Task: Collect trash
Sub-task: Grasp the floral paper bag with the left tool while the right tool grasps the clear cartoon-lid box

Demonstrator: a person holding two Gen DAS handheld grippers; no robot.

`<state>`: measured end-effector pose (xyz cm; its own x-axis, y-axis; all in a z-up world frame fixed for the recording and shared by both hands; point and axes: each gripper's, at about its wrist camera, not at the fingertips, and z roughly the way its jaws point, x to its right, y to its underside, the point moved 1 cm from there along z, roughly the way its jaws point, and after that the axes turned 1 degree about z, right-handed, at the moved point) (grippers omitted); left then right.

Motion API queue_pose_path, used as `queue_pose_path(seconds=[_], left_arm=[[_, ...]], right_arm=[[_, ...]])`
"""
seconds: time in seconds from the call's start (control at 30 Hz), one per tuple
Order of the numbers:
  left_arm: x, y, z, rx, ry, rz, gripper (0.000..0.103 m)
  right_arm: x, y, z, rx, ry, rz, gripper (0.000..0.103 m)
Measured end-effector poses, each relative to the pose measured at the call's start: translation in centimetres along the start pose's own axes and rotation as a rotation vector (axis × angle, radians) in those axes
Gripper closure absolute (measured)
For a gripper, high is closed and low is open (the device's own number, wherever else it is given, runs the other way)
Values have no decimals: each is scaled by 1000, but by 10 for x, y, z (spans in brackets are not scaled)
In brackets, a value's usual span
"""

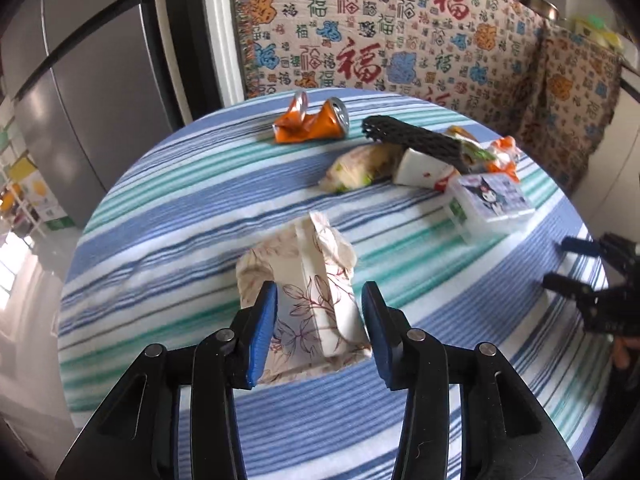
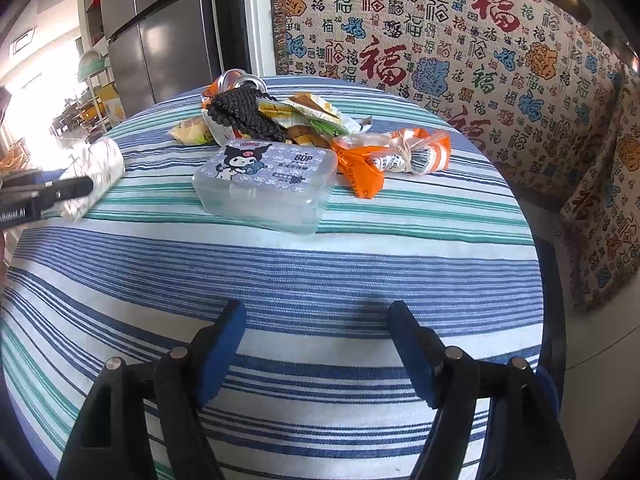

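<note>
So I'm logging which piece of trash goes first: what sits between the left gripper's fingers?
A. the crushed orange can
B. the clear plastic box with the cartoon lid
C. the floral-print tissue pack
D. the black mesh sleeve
C: in the left wrist view the floral-print tissue pack stands between the blue pads of the left gripper.

The right gripper [image 2: 316, 320] hangs with jaws apart over bare striped tablecloth [image 2: 280, 264]. Beyond it sits a clear plastic box [image 2: 264, 186] with a cartoon lid, an orange wrapper [image 2: 394, 156] just beside it. At the left edge, the left gripper [image 2: 60, 192] overlaps a floral carton [image 2: 102, 168].
</note>
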<state>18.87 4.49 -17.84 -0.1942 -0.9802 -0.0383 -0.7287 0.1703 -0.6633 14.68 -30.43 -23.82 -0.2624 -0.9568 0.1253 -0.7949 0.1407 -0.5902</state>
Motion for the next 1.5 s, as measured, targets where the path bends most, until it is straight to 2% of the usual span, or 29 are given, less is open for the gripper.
queue_pose_path(seconds=[0.13,0.2,0.4,0.47,0.53,0.6,0.63,0.67,0.7,0.73,0.83,0.87,0.93,1.1,1.27,1.5], left_arm=[[0,6,1,6,-10,-8,32],[-2,9,0,13,-15,-17,28],[-10,12,11,-17,-11,-57,26],[-14,13,14,-27,-15,-76,26],[-18,15,15,-32,-22,-91,24],[-25,18,15,-33,-35,-104,23],[-27,19,15,-34,-36,-108,21],[-30,20,15,-37,-37,-112,20],[-32,21,16,-40,-37,-115,19],[-34,22,16,-46,-38,-117,18],[-36,27,21,-69,-39,-114,16],[-35,28,21,-69,-51,-95,15],[-33,27,22,-73,-41,-86,10],[-28,24,29,-96,-5,-44,1],[-32,11,41,-96,-3,-42,0],[-31,6,45,-96,-15,-53,0]], right_arm=[[6,-14,-3,55,-29,26,28],[9,-25,1,69,-58,44,28],[7,-51,25,61,-110,67,28],[0,-56,28,66,-151,58,28],[-12,-56,26,60,-213,39,26],[-26,-54,20,48,-360,11,26],[-35,-52,13,41,-483,-15,27],[-41,-50,7,39,-529,-45,29],[-47,-49,0,49,-531,-84,29],[-52,-47,-9,78,-487,-146,28],[-54,-43,-15,121,-304,-242,26],[-53,-43,-11,114,-255,-253,24],[-52,-43,3,70,-214,-246,24],[-56,-46,32,-16,-177,-261,24],[-59,-64,41,-34,-189,-244,9],[-69,-72,50,-36,-189,-250,8]])
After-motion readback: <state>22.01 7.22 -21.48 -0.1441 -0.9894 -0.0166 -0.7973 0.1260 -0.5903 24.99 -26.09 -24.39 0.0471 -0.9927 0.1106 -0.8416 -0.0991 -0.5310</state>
